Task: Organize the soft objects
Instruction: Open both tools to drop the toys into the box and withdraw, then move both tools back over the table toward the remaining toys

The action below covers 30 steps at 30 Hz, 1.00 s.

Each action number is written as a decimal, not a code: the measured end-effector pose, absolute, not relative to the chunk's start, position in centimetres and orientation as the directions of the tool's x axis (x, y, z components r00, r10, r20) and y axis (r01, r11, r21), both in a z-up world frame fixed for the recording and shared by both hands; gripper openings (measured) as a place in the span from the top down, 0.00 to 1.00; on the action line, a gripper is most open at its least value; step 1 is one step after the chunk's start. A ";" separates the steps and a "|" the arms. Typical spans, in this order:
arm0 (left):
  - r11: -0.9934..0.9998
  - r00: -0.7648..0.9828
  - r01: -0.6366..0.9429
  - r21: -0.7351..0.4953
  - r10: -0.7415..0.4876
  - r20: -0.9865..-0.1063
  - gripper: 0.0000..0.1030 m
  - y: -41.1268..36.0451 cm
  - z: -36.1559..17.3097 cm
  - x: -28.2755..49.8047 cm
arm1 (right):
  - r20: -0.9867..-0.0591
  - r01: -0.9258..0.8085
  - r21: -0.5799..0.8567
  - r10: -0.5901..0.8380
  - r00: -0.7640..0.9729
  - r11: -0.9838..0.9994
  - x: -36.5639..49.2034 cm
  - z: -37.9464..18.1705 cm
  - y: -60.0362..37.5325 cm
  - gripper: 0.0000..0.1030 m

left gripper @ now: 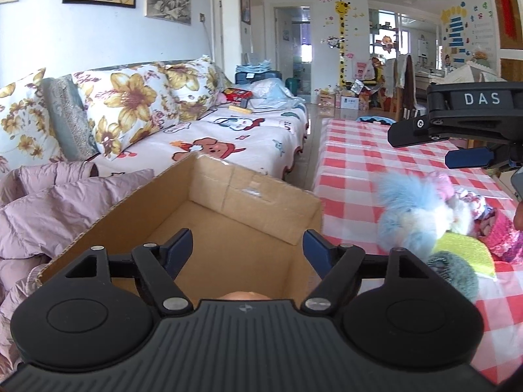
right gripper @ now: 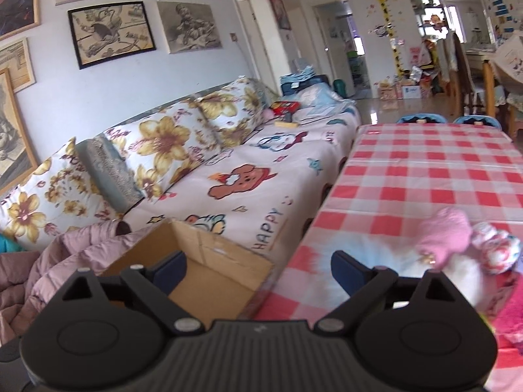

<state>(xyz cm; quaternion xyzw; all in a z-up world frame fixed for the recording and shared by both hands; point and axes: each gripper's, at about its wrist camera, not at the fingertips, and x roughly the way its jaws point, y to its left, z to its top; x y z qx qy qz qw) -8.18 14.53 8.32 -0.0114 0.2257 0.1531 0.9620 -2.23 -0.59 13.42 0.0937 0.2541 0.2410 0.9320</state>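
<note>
The left gripper (left gripper: 247, 241) hangs over the open cardboard box (left gripper: 209, 215), its dark blue fingers (left gripper: 179, 248) spread wide with nothing between them. The box is plain brown corrugated board, square-walled, with clear tape on its far flap; it sits against a quilted lilac jacket (left gripper: 49, 209) on the sofa (left gripper: 228, 137). The right gripper (right gripper: 258, 269) is likewise spread and holds nothing, hovering above the table edge beside the box. The soft toys (left gripper: 415, 215) lie in a heap on the red-and-white checked tablecloth (left gripper: 353, 163), right of the box: a fluffy pale-blue one, a grey fuzzy ball (left gripper: 454, 272), a yellow-green pad (left gripper: 464, 250) and a pink plush (right gripper: 444, 233). Beyond, floral cushions (left gripper: 130, 104) line the sofa back.
</note>
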 end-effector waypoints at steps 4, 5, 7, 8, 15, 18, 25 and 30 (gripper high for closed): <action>0.964 0.866 -0.261 0.046 0.254 -0.430 0.06 13.1 8.4 -8.5 | -0.422 -0.359 0.289 0.455 0.784 0.887 -2.3 13.5 -2.8 0.08; 0.967 0.869 -0.251 0.049 0.247 -0.429 0.05 12.7 8.4 -8.5 | -0.419 -0.353 0.284 0.446 0.791 0.892 -2.4 13.6 -3.2 0.08; 0.971 0.874 -0.230 0.056 0.232 -0.428 0.04 12.1 8.3 -8.7 | -0.413 -0.342 0.272 0.430 0.803 0.899 -2.7 13.7 -4.1 0.08; 0.973 0.876 -0.223 0.058 0.226 -0.425 0.04 11.8 8.3 -8.8 | -0.410 -0.338 0.267 0.424 0.807 0.902 -2.8 13.7 -4.5 0.08; 0.984 0.884 -0.164 0.064 0.175 -0.433 0.00 10.0 7.9 -9.4 | -0.397 -0.301 0.262 0.386 0.832 0.917 -3.6 13.8 -7.5 0.07; 0.988 0.885 -0.141 0.070 0.157 -0.438 0.00 9.4 7.8 -9.5 | -0.392 -0.283 0.266 0.371 0.842 0.922 -3.9 13.9 -8.7 0.07; 0.992 0.886 -0.091 0.083 0.119 -0.448 0.00 8.0 7.5 -9.7 | -0.386 -0.240 0.271 0.334 0.860 0.932 -4.7 13.7 -11.5 0.07; 0.995 0.884 -0.065 0.077 0.093 -0.458 0.00 7.5 7.4 -9.8 | -0.390 -0.208 0.276 0.307 0.868 0.938 -5.2 13.5 -13.3 0.07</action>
